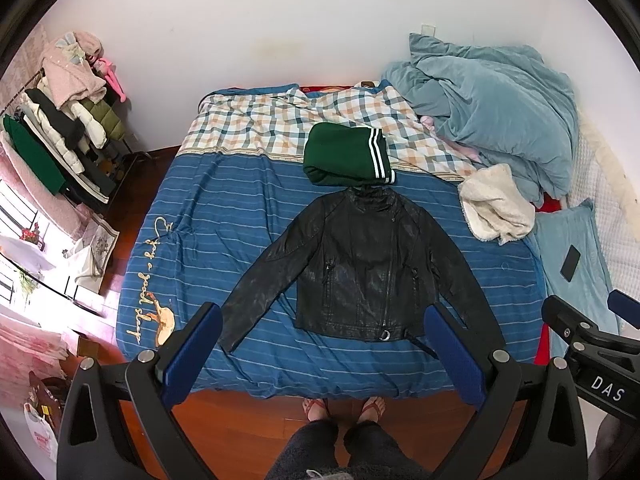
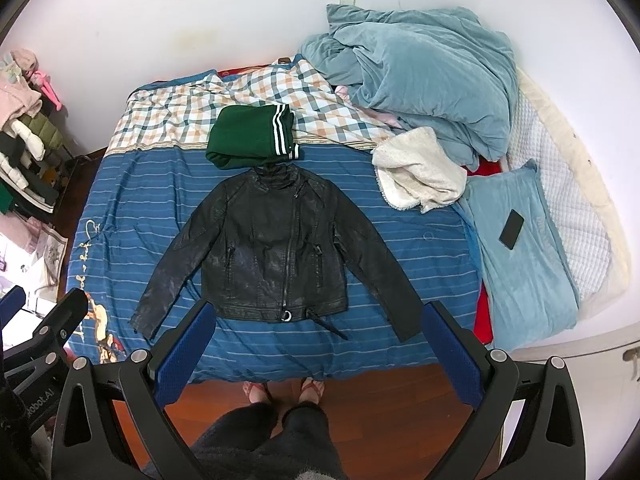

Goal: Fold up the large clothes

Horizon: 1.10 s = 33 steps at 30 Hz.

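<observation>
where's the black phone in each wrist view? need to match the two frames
Left wrist: the black phone lies at the right edge, on the light blue pillow, right of the black leather jacket.
Right wrist: the phone sits right of centre, on the same pillow.
Shared landmark: the folded green garment with white stripes, just above the jacket collar.

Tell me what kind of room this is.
Most likely a home bedroom. A bed with a striped blue sheet holds a spread black jacket, a folded green garment and a heaped blue duvet; a rack of hanging clothes stands at the left wall.
</observation>
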### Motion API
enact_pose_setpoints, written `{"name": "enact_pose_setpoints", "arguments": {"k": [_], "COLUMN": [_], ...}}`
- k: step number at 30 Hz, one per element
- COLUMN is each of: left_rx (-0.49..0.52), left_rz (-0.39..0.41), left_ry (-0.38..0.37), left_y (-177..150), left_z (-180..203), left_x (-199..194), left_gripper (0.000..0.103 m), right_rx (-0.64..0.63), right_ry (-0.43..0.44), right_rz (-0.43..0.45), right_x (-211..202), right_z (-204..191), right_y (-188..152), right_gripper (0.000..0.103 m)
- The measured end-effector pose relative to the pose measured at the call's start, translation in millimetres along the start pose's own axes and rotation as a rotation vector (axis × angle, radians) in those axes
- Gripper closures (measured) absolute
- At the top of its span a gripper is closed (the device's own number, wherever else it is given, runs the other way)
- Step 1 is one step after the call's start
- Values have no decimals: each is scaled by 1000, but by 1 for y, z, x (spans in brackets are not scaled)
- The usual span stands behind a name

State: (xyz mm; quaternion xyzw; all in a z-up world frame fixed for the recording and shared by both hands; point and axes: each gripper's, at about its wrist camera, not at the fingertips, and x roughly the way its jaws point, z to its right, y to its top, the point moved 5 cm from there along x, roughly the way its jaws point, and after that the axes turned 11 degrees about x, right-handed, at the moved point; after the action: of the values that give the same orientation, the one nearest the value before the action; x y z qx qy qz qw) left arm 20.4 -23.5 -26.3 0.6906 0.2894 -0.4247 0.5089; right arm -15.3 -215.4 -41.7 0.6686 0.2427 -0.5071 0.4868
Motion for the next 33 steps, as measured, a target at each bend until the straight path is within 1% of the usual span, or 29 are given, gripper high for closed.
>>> {"name": "enact_pose_setpoints", "arguments": {"k": [11, 22, 28, 33], "left_rx": [-9, -8, -7, -2], "left_rz": [10, 18, 33, 40], "left_ry": [-2, -7, -9, -10], "left_y": [2, 1, 2, -1], "left_z": [-1, -6, -9, -11], "left_x": [-1, -1, 0, 0], "left_gripper": [0, 0, 0, 0], "right_rx": [1, 0, -7, -5], "right_ry": [0, -1, -2, -3], "right_rz": [7, 11, 16, 17], "right_x": [-7, -6, -15, -15], "right_z": [3, 2, -1, -2], "right_y": [7, 4, 16, 14], "right_gripper": [0, 0, 0, 0]}}
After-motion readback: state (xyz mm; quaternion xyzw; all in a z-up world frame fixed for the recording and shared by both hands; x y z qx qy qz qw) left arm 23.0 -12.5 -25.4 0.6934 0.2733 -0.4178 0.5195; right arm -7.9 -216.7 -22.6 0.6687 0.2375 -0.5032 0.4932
